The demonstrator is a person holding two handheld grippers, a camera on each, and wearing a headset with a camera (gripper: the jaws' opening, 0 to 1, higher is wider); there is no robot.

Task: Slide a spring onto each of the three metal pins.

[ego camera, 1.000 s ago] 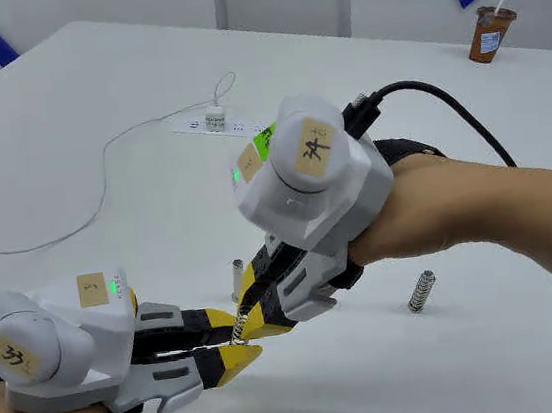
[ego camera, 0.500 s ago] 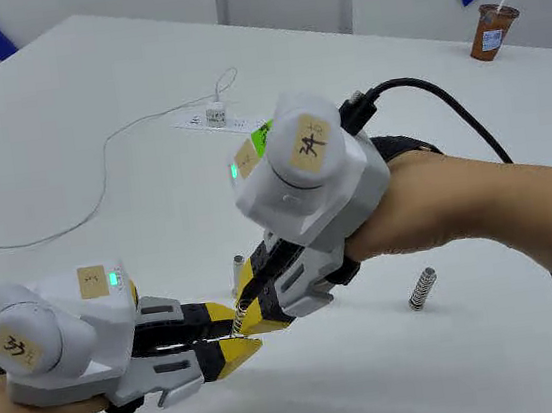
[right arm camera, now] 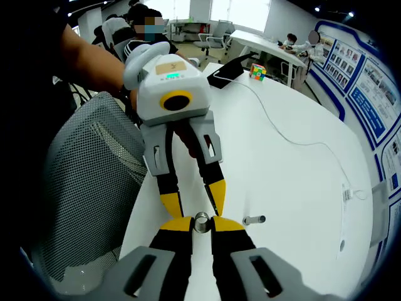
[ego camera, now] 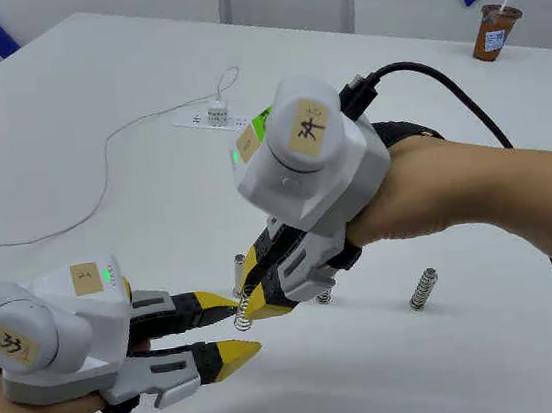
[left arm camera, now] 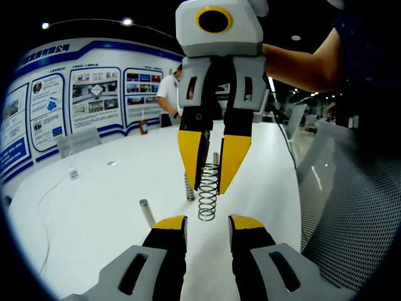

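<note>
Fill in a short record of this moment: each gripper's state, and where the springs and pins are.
right gripper: shut on a spring
left gripper: open, tips either side of that spring's lower end
bare pin: upright on the white table, just beyond the grippers
loose spring: lying on the table, under the person's right forearm

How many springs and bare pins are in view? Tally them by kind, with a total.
Coiled silver metal spring: 3 (one gripped in the right tongs)
Bare upright silver metal pin: 1
Total: 4
</note>
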